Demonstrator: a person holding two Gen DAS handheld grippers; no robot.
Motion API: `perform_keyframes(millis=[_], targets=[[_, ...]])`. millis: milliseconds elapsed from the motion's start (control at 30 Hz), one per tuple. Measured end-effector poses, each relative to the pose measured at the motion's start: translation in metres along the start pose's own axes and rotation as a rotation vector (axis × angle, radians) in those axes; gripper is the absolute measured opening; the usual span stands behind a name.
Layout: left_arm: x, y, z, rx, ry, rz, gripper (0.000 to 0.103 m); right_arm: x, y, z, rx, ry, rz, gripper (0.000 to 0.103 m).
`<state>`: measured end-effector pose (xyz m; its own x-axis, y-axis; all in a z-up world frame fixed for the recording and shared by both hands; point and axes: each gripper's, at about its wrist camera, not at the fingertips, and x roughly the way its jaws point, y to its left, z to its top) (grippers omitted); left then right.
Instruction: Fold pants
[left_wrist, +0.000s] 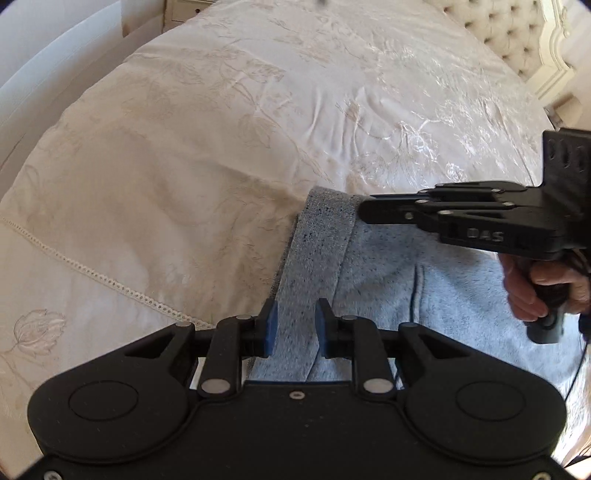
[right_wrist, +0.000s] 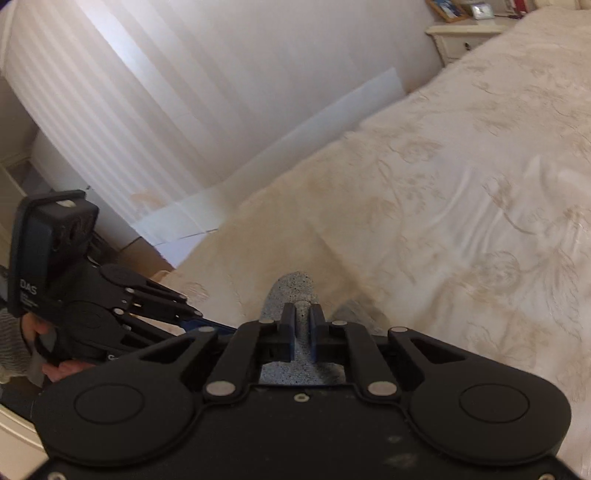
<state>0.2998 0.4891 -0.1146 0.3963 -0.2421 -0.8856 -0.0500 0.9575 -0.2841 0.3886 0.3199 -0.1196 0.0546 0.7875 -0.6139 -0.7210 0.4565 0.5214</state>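
Note:
Light grey speckled sweatpants (left_wrist: 424, 295) lie on a cream bedspread, their ribbed waistband (left_wrist: 314, 254) running between the two grippers. My left gripper (left_wrist: 295, 328) has its blue-padded jaws partly apart around the near end of the waistband. My right gripper (left_wrist: 364, 212) comes in from the right and is shut on the far corner of the waistband. In the right wrist view the right gripper (right_wrist: 303, 325) pinches the grey waistband (right_wrist: 291, 288) between nearly closed jaws, and the left gripper (right_wrist: 195, 317) shows at the left.
The cream embroidered bedspread (left_wrist: 221, 147) covers the whole bed. A tufted headboard (left_wrist: 509, 33) is at the far right. A white wall (right_wrist: 184, 92) and a bedside cabinet (right_wrist: 461, 37) stand beyond the bed's edge.

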Motion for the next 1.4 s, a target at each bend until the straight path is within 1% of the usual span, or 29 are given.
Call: perform_keyframes(millis=[67,100,133,167,200,267,367,400,433,467,500,533,567,633,700,733,800,867,933,1000,1067,1133,1200,1300,1400], targets=[[0.002,-0.001,0.0,-0.029,-0.004,0.01,0.029,0.021,-0.013,-0.003,0.007,0.022,-0.1,0.01],[0.003,-0.003,0.0,-0.035,0.002,0.009,0.029,0.031,-0.02,-0.006,0.036,0.034,-0.129,0.012],[0.003,-0.008,0.002,-0.032,0.006,0.004,0.029,0.038,-0.026,-0.01,0.07,0.053,-0.148,0.019],[0.003,-0.013,0.003,-0.025,-0.001,-0.005,0.029,0.04,-0.032,-0.011,0.102,0.065,-0.159,0.019],[0.004,-0.021,0.005,-0.014,-0.011,-0.017,0.029,0.037,-0.032,-0.012,0.126,0.048,-0.16,0.019],[0.007,-0.039,0.01,0.016,-0.02,-0.03,0.029,0.012,-0.031,-0.016,0.189,-0.05,-0.153,0.02],[0.019,-0.072,0.018,0.115,-0.029,-0.027,0.031,-0.035,-0.026,-0.026,0.284,-0.169,-0.173,0.022],[0.026,-0.083,0.019,0.159,-0.036,-0.01,0.032,-0.052,-0.027,-0.035,0.315,-0.197,-0.18,0.022],[0.035,-0.091,0.02,0.197,-0.038,0.018,0.035,-0.067,-0.026,-0.044,0.344,-0.215,-0.19,0.022],[0.046,-0.096,0.02,0.232,-0.034,0.068,0.038,-0.088,-0.024,-0.058,0.381,-0.228,-0.207,0.022],[0.061,-0.099,0.021,0.253,-0.01,0.144,0.038,-0.102,-0.022,-0.07,0.405,-0.233,-0.224,0.022],[0.079,-0.098,0.022,0.258,0.033,0.217,0.036,-0.117,-0.02,-0.084,0.429,-0.232,-0.251,0.022],[0.094,-0.094,0.022,0.256,0.069,0.255,0.037,-0.133,-0.017,-0.099,0.453,-0.223,-0.285,0.022],[0.107,-0.087,0.02,0.252,0.079,0.247,0.037,-0.157,-0.01,-0.131,0.511,-0.211,-0.335,0.022],[0.101,-0.091,0.019,0.25,0.063,0.261,0.037,-0.179,-0.003,-0.166,0.618,-0.208,-0.362,0.022],[0.093,-0.095,0.016,0.252,0.047,0.265,0.037,-0.187,0.003,-0.183,0.671,-0.199,-0.36,0.022],[0.082,-0.1,0.011,0.261,0.033,0.284,0.037,-0.196,0.018,-0.214,0.731,-0.153,-0.365,0.022],[0.067,-0.104,0.002,0.249,0.01,0.298,0.037,-0.193,0.033,-0.242,0.781,-0.11,-0.371,0.022],[0.052,-0.107,-0.009,0.223,-0.002,0.269,0.036,-0.184,0.043,-0.263,0.838,-0.087,-0.353,0.022],[0.035,-0.111,-0.025,0.204,-0.008,0.235,0.036,-0.176,0.054,-0.273,0.853,-0.098,-0.336,0.022],[0.022,-0.116,-0.045,0.199,-0.002,0.212,0.036,-0.165,0.057,-0.275,0.859,-0.119,-0.347,0.023],[0.012,-0.123,-0.067,0.207,0.008,0.201,0.036,-0.158,0.053,-0.274,0.913,-0.123,-0.362,0.024],[0.005,-0.13,-0.088,0.222,0.016,0.207,0.036,-0.152,0.046,-0.275,0.975,-0.126,-0.372,0.025],[-0.002,-0.139,-0.113,0.214,0.044,0.206,0.036,-0.147,0.039,-0.277,1.047,-0.085,-0.385,0.025],[-0.005,-0.147,-0.132,0.204,0.075,0.171,0.036,-0.152,0.045,-0.278,1.048,-0.067,-0.394,0.025]])
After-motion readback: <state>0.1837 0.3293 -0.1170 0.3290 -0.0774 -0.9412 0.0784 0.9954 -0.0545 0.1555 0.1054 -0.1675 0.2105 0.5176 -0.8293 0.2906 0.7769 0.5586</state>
